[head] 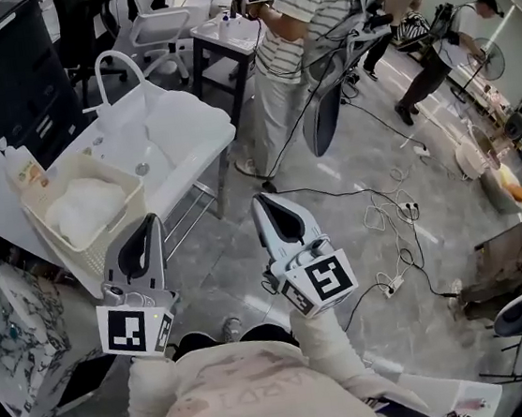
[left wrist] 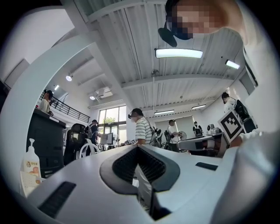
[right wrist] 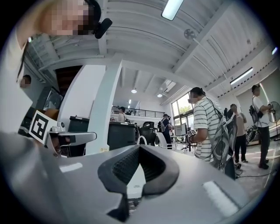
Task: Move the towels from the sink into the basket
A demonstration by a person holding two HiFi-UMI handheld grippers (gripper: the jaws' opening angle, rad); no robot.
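The white sink [head: 200,159] stands on a metal frame at the upper left of the head view; its basin shows only a drain, and I make out no towel in it. Beside it on the left, the cream lattice basket [head: 45,234] holds white towels [head: 86,207]. Both grippers are held up in front of me, near the sink's front corner, touching nothing. My left gripper [head: 149,222] [left wrist: 139,146] is shut and empty, its tips just right of the basket. My right gripper [head: 265,200] [right wrist: 139,148] is shut and empty over the floor.
A soap bottle [head: 22,168] stands behind the basket, and a curved faucet [head: 117,74] rises over the sink. A person in a striped shirt [head: 299,19] stands beyond the sink. Cables and a power strip [head: 393,283] lie on the floor at right. A marbled box [head: 11,328] sits at left.
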